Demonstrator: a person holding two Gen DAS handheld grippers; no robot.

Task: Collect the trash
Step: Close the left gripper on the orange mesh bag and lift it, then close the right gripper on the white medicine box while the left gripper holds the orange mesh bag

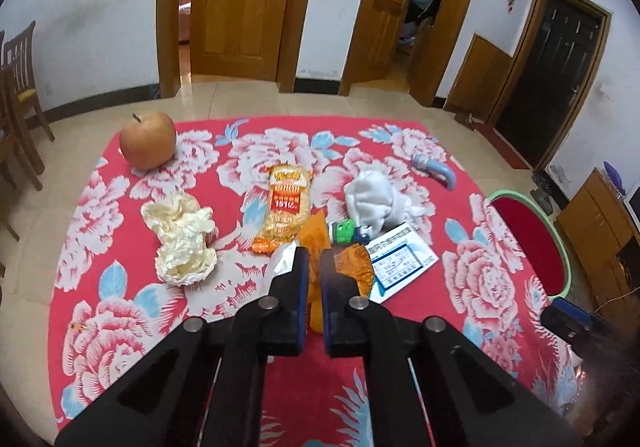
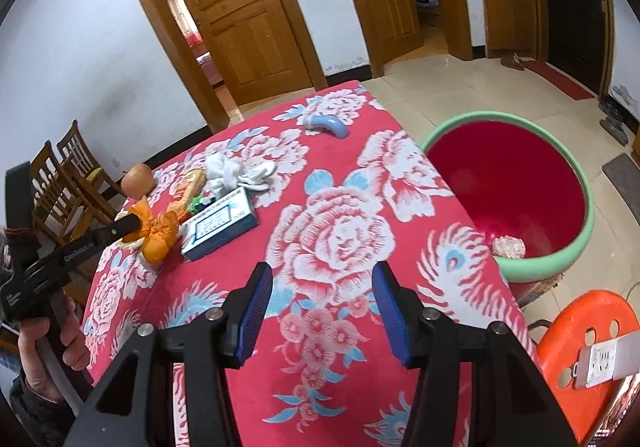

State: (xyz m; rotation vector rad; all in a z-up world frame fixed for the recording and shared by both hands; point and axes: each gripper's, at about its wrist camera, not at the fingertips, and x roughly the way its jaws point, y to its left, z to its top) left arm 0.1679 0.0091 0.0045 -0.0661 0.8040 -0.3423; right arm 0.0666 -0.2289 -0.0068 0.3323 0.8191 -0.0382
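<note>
Holding, left gripper (image 1: 315, 259): jaws pinched narrow on the crumpled orange peel (image 2: 158, 233), lifted just above the red floral tablecloth (image 2: 332, 239). I would keep that squeeze firm and carry it rightward, clear of the white-and-blue cardboard box (image 2: 219, 223), to the green-rimmed red basin (image 2: 508, 183) beside the table. Idle, right gripper (image 2: 322, 311): jaws wide, empty; I would keep it aside.

The left wrist view looks forward, low and close over the bench (image 1: 472, 327), toward the doors. The right wrist view sits higher and further right, angled leftward. Both share the floral cloth and green-rimmed basin (image 2: 560, 267).
</note>
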